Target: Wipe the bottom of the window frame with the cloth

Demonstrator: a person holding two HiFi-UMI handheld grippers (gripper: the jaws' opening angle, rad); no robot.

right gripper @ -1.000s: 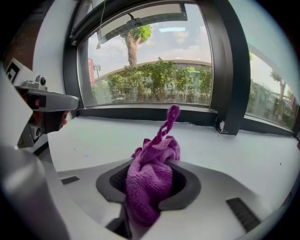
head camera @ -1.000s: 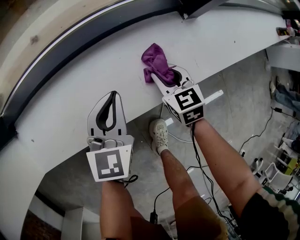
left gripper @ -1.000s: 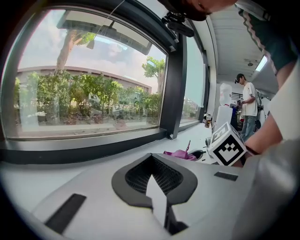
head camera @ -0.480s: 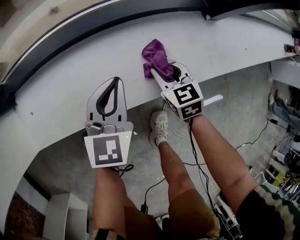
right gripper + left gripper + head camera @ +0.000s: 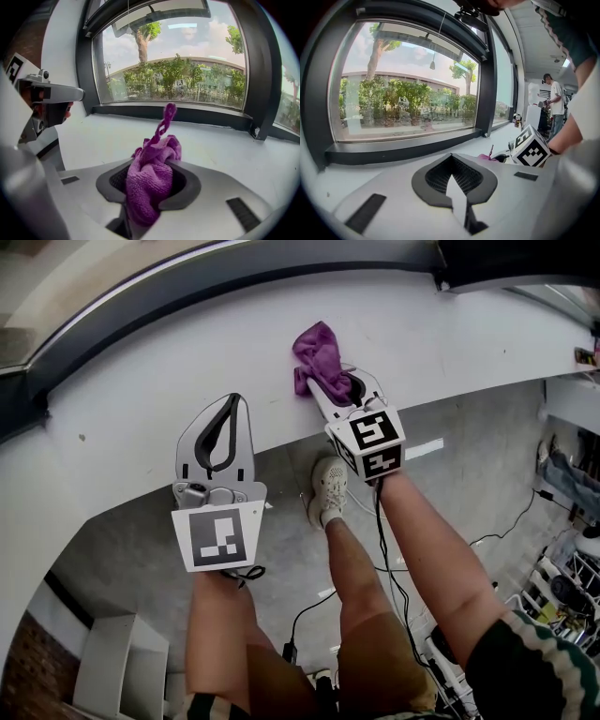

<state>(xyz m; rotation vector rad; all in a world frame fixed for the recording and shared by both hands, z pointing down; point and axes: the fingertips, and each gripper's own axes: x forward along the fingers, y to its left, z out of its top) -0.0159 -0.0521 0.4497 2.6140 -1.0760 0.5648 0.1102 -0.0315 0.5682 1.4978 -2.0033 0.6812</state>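
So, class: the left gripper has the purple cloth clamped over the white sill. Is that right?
No: it is the right gripper that has the purple cloth clamped over the white sill, as the right gripper view shows. The left gripper is shut on nothing.

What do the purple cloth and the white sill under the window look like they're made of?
Purple cloth: looks like microfibre terry with a matte finish, going by its fuzzy looped pile and soft folds. White sill: smooth, hard, matte to faintly satin. It could be painted board or stone, but the look leaves that open.
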